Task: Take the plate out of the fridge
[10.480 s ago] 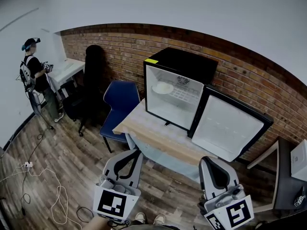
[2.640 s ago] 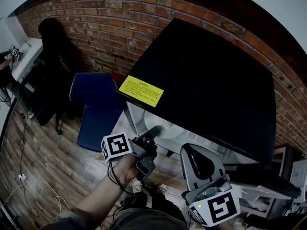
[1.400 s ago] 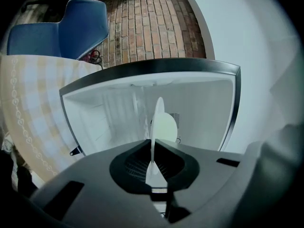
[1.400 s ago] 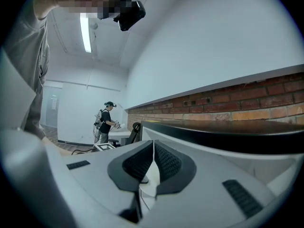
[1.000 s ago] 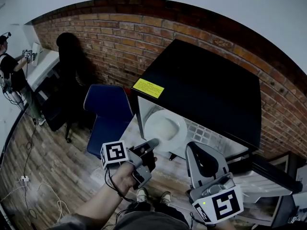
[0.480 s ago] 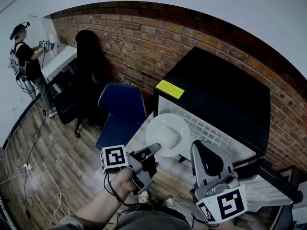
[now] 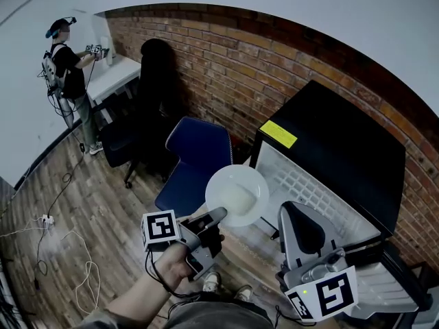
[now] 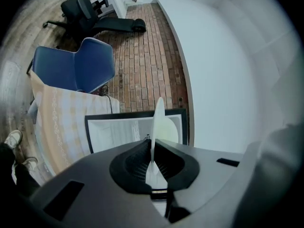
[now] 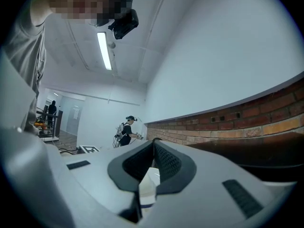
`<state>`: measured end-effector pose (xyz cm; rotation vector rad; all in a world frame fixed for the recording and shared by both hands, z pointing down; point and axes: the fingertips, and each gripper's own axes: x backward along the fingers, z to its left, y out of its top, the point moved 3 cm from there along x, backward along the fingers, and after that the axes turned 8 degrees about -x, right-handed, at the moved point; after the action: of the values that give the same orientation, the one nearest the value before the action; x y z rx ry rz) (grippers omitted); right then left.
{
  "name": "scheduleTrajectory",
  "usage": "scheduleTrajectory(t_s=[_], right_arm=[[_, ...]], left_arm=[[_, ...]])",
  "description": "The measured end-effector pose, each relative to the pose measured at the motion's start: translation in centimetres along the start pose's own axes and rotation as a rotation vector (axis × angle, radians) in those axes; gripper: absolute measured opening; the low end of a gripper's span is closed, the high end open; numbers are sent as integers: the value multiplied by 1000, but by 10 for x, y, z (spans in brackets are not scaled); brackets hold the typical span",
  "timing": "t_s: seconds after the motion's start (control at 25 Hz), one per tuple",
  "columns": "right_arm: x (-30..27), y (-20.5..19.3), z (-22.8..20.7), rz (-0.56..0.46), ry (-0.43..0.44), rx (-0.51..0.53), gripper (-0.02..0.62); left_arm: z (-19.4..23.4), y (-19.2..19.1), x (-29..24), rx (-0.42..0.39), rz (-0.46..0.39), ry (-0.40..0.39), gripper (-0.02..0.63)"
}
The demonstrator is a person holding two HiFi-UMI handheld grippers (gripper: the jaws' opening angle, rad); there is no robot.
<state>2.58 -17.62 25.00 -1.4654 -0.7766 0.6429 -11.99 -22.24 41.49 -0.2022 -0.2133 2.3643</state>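
Left claw (image 7: pixel 218 215) tight on the one plate (image 7: pixel 237 193), right claw (image 7: pixel 298 214) closed, empty, one fridge (image 7: pixel 343 157) nearby

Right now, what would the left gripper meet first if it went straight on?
Likely the open white interior of the black fridge; the round white plate that the left gripper grips would get there first.

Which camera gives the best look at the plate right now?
The head view: the plate shows as a whole disc, rim pinched by the left gripper. The left gripper view shows it only edge-on between the jaws; the right gripper view misses it.
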Motion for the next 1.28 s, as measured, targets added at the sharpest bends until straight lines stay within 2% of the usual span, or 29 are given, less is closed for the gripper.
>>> scheduleTrajectory(t_s=[0.52,0.76,0.88,0.96,1.28], right_arm=[[-24,-17,37,39,137,-23,31],[-28,-35,48,81,176,-47,31],[-27,-43,50,105,185,-63,31],[-27,-49,49,117,188,-72,31],[-25,-66,49,177,185,-55,29]], left_arm=[[26,22,66,20,-143,70,29],[40,19,76,53,-157,81,29],[45,19,77,34,-155,85,29],[48,19,76,18,-153,86,29],[63,14,73,48,-150,105,29]])
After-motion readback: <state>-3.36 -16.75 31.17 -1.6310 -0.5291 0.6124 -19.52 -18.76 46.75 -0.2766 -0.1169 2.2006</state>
